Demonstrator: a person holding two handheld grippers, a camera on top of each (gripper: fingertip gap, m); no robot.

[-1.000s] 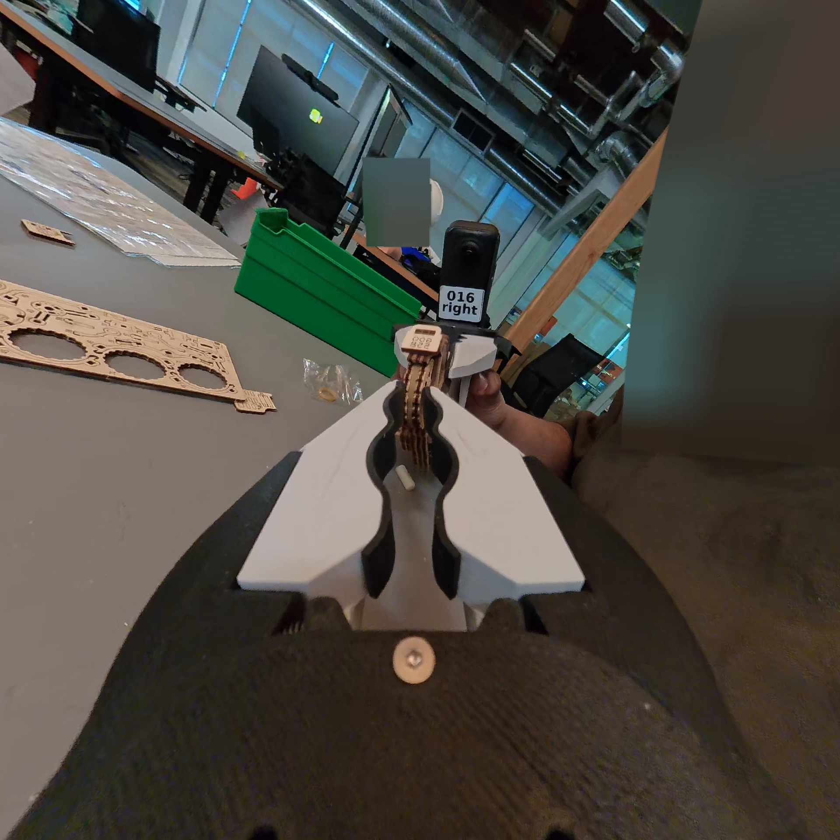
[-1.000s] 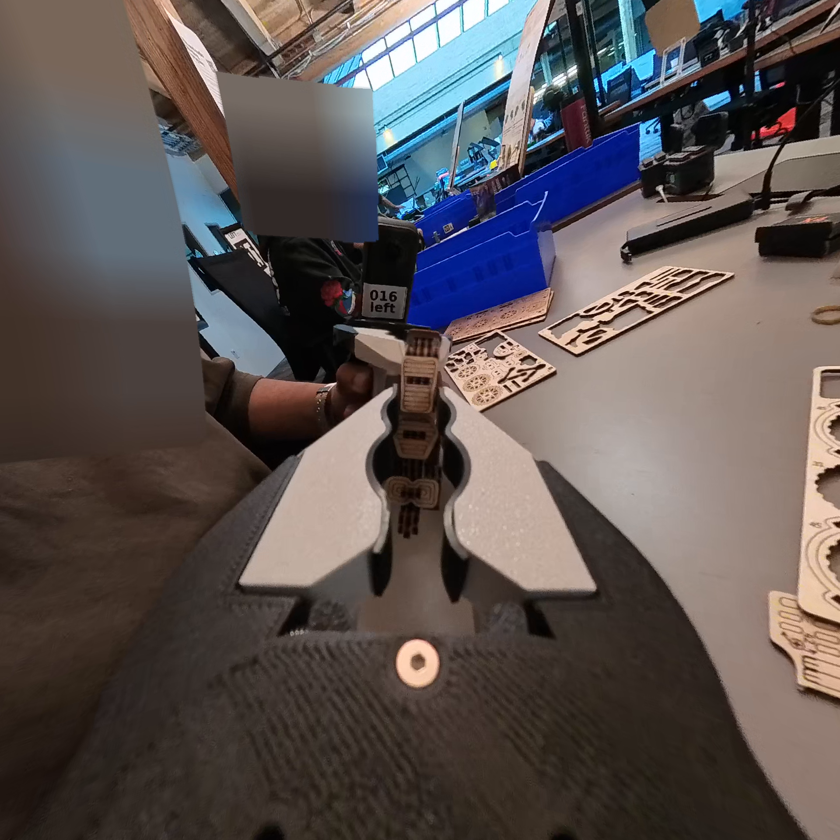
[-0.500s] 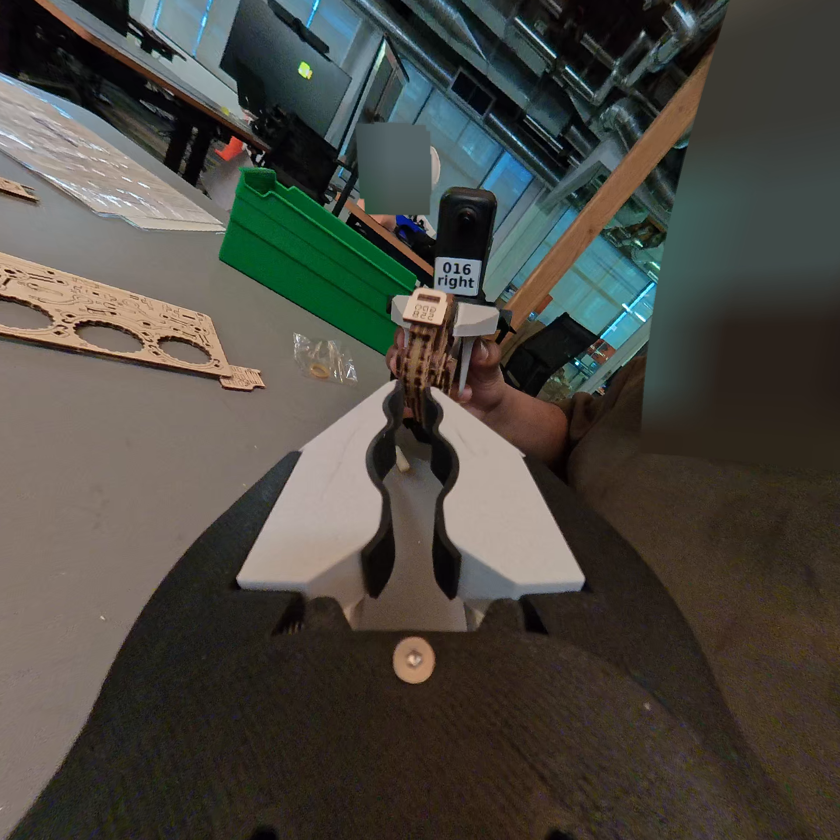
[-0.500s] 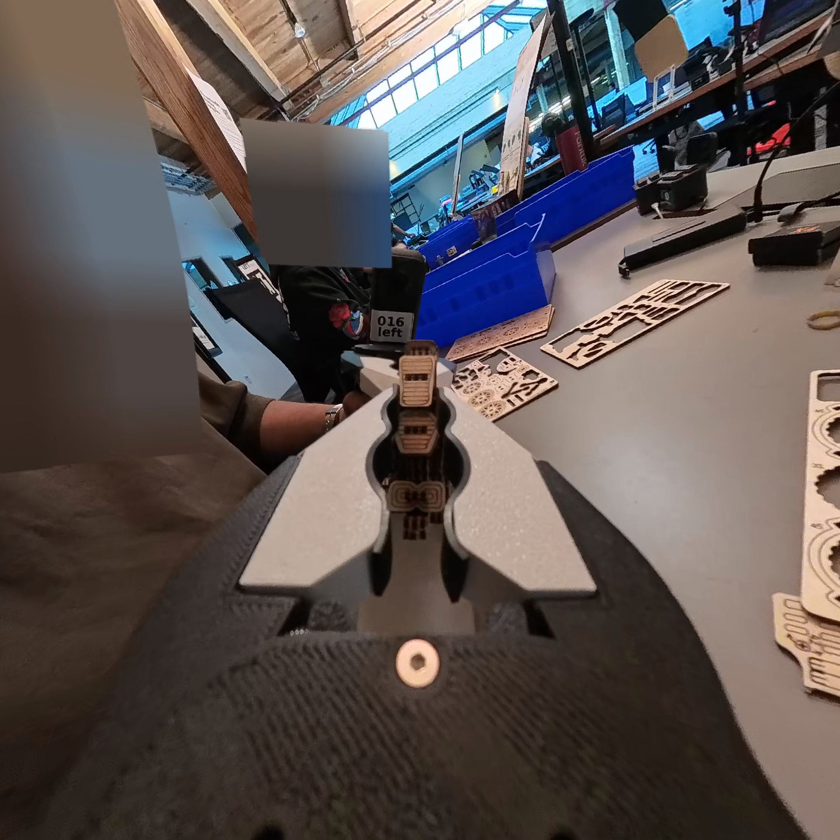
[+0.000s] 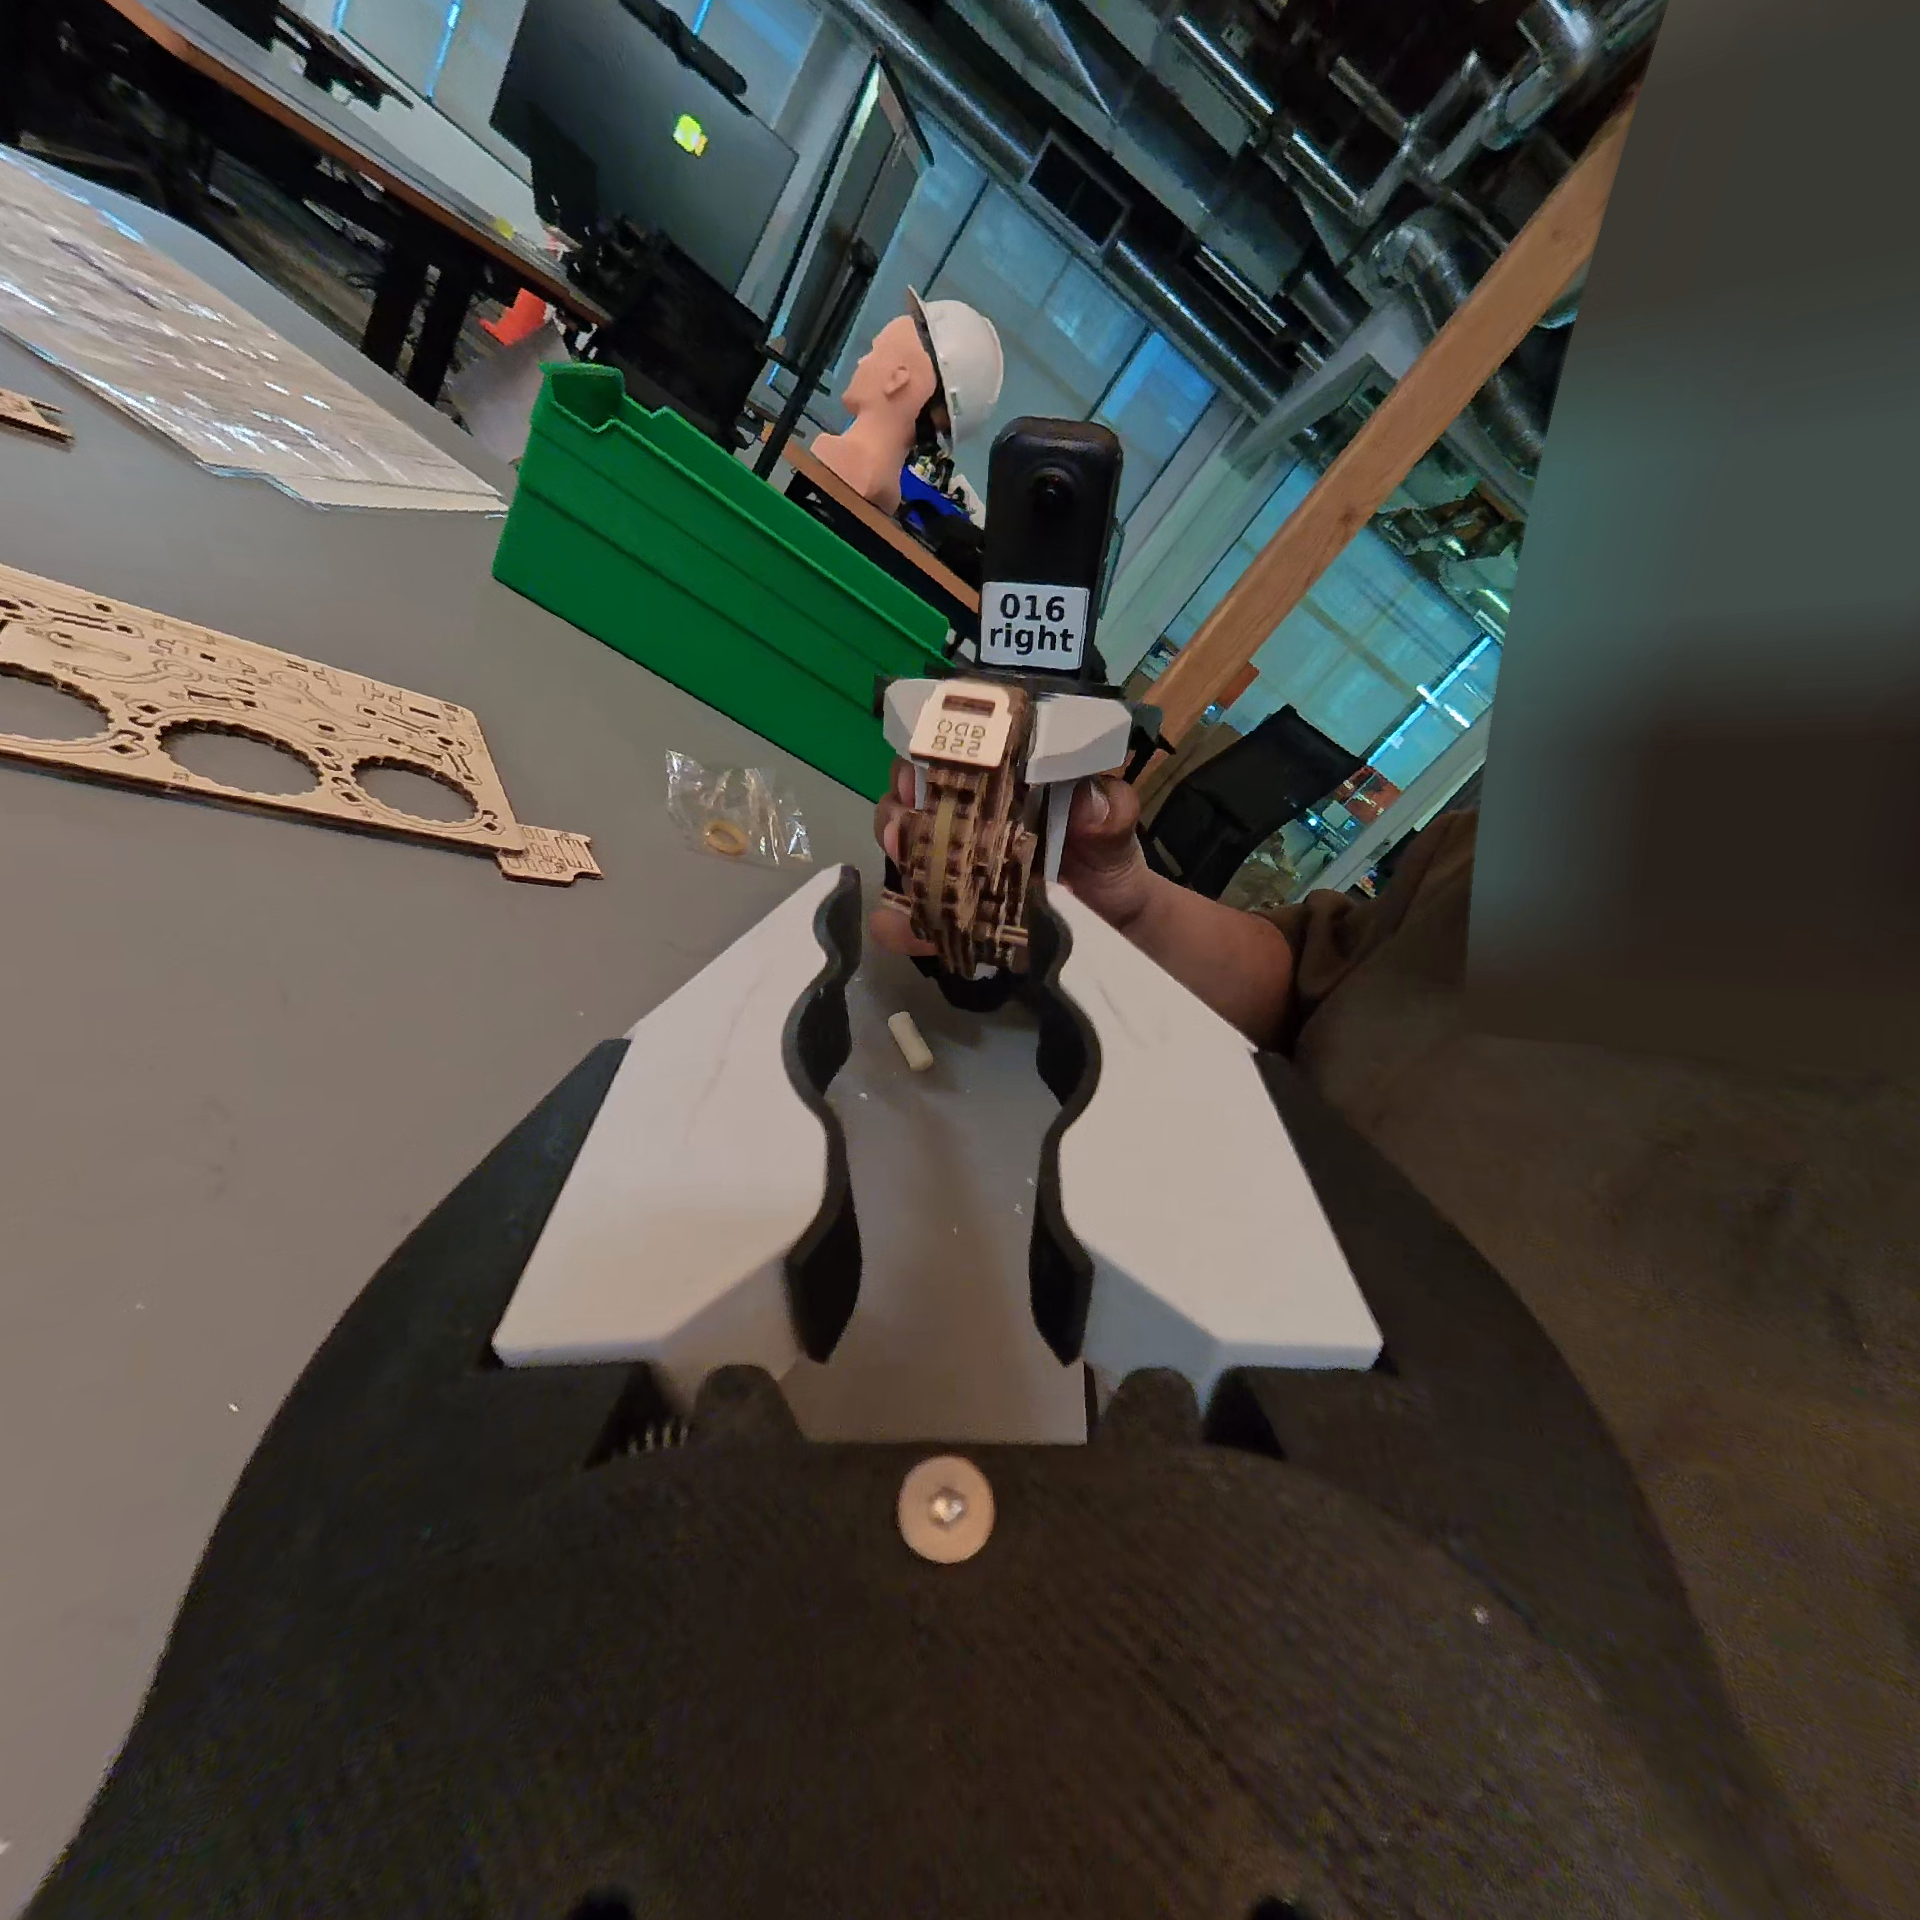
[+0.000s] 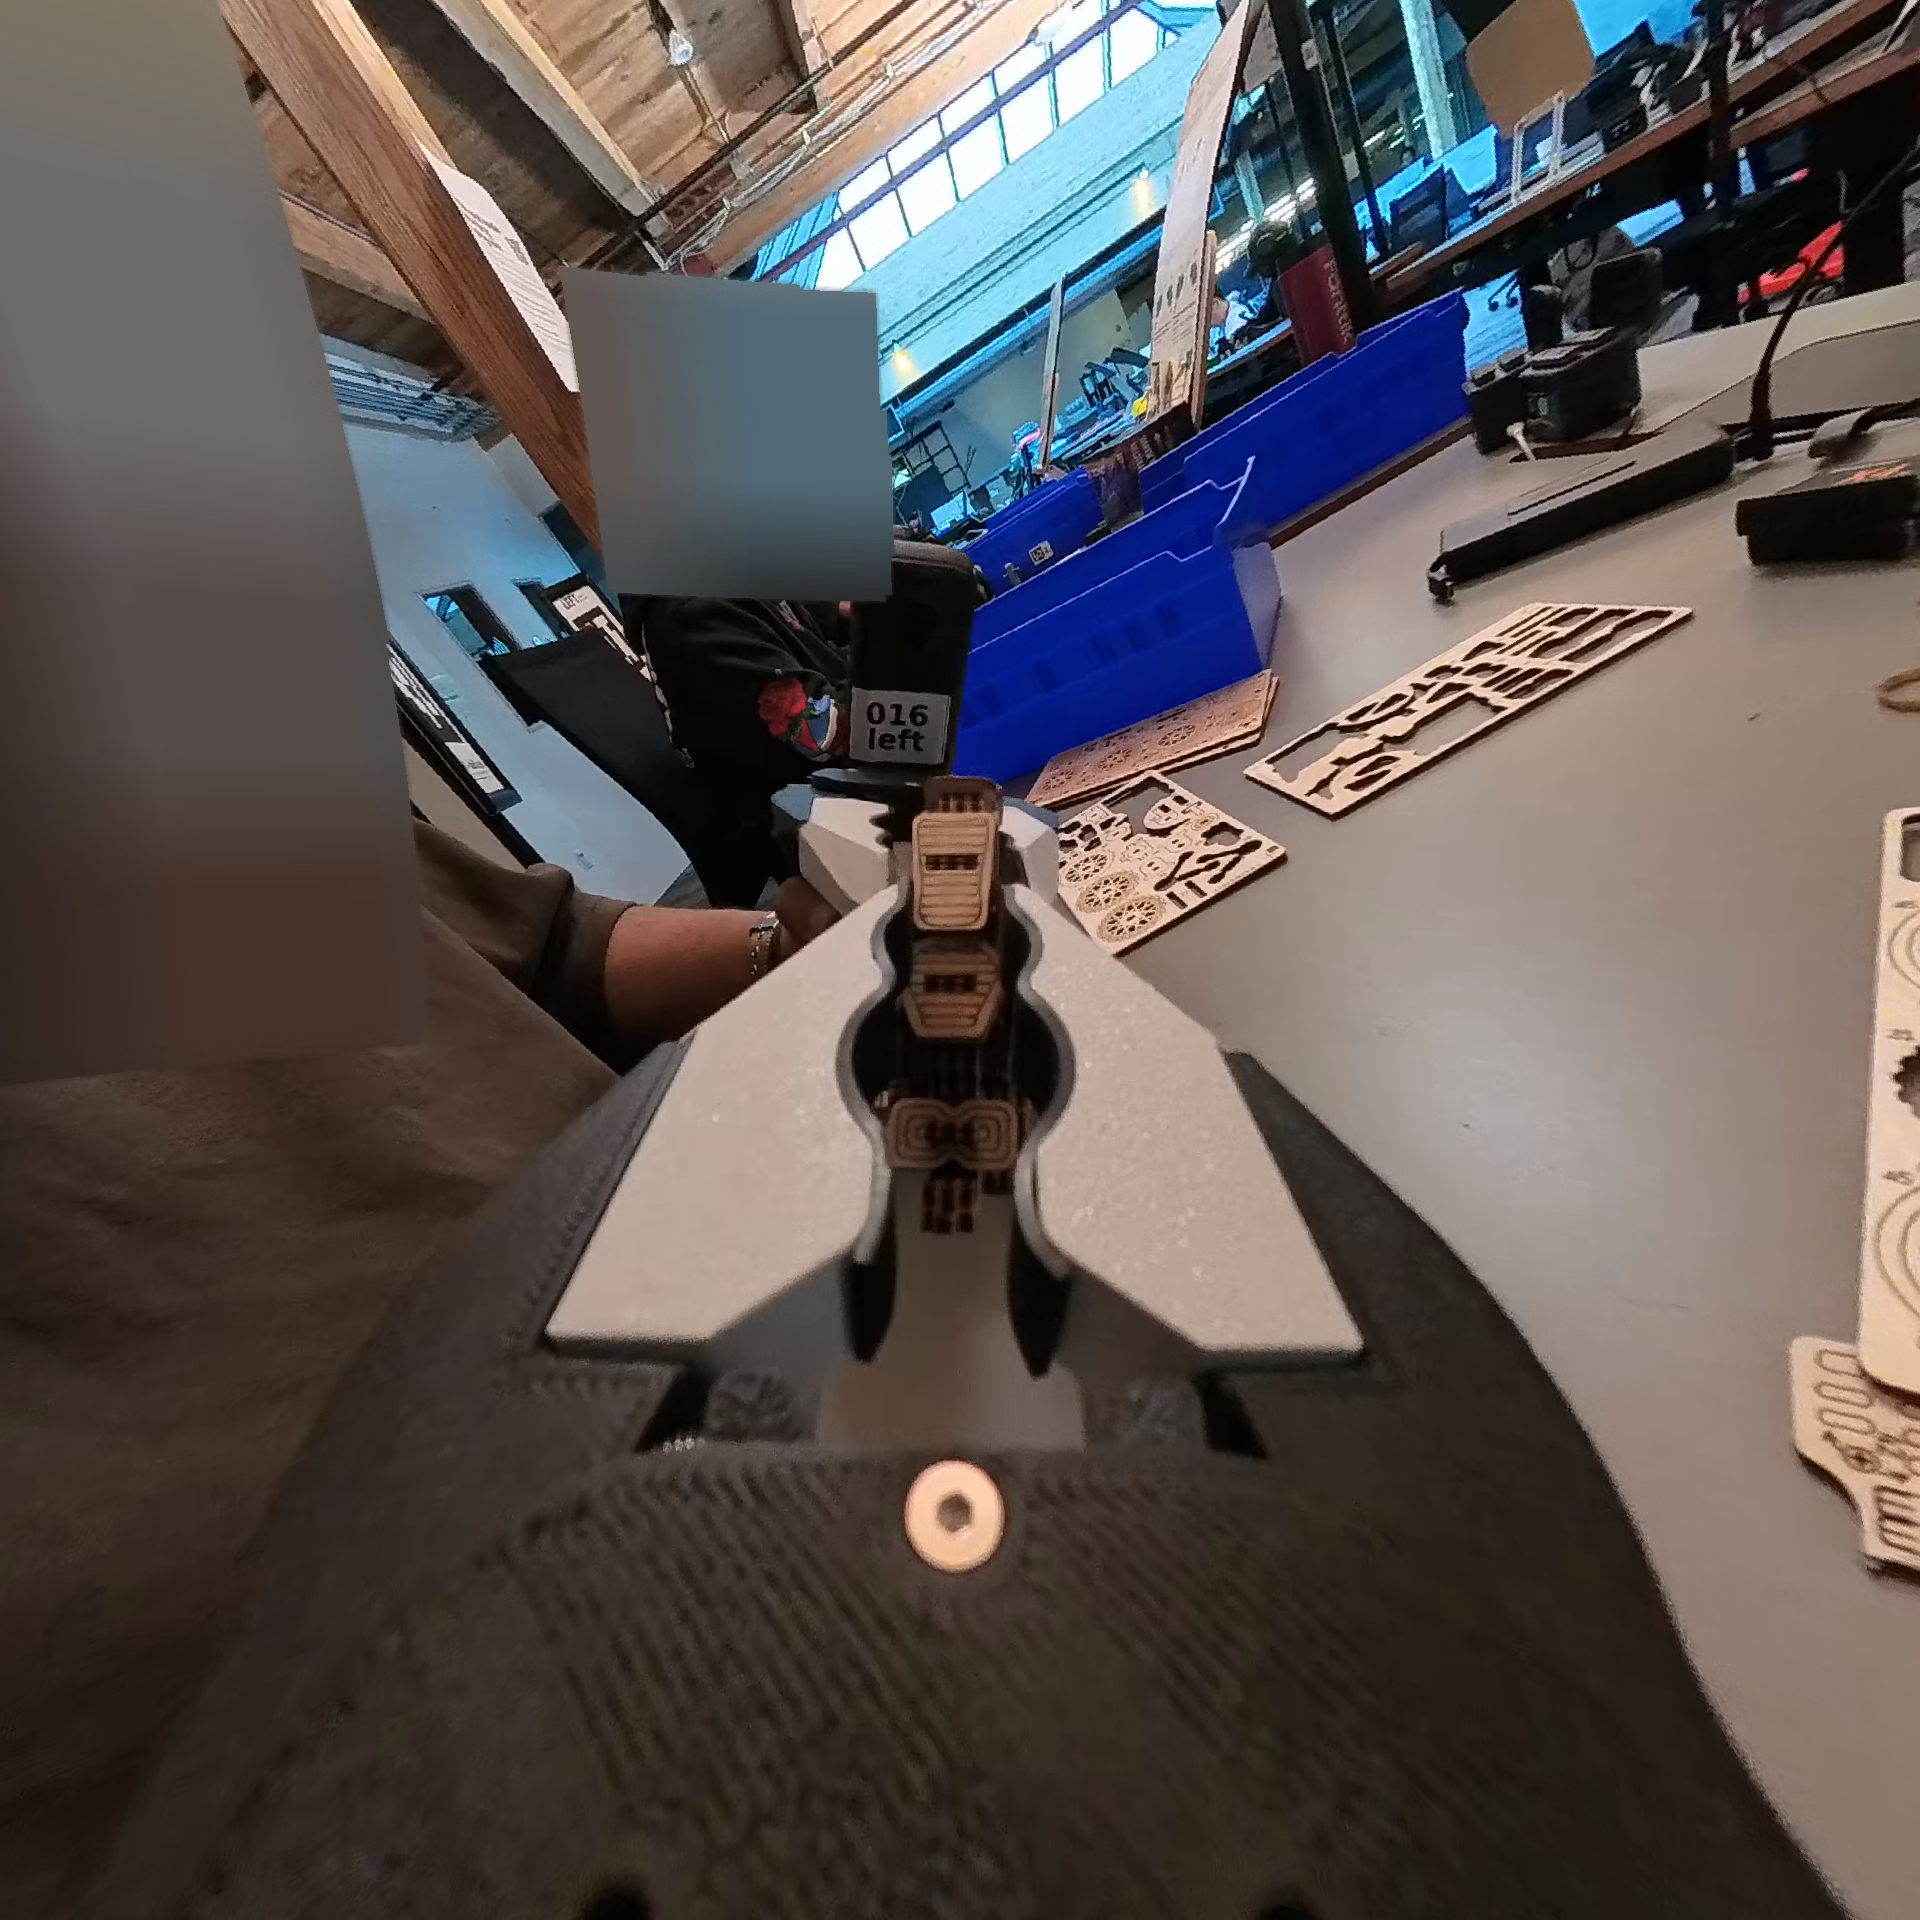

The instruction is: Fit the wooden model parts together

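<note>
A layered wooden model assembly [image 6: 954,997] is clamped between the fingers of my right gripper [image 6: 954,904], which is shut on it and holds it above the table. In the left wrist view the same model [image 5: 966,862] hangs from the right gripper's white fingers [image 5: 1075,732], facing me. My left gripper [image 5: 948,904] is open and empty. The model's lower end sits at its fingertips, with a gap on the left side. A small white dowel [image 5: 909,1039] lies on the grey table [image 5: 260,1091] between the left fingers.
A green bin [image 5: 707,582], a small plastic bag [image 5: 738,810] and a wooden sheet with round holes [image 5: 260,717] lie left of the grippers. Blue bins [image 6: 1122,623], several cut wooden sheets [image 6: 1465,686] and black devices [image 6: 1579,499] lie on the right. A person's sleeve fills the near side. Both grippers' tips are close together, under 4 cm apart.
My left gripper's jaws have opened and let go of the model's lower end. The right gripper still holds the model, lifted slightly.
</note>
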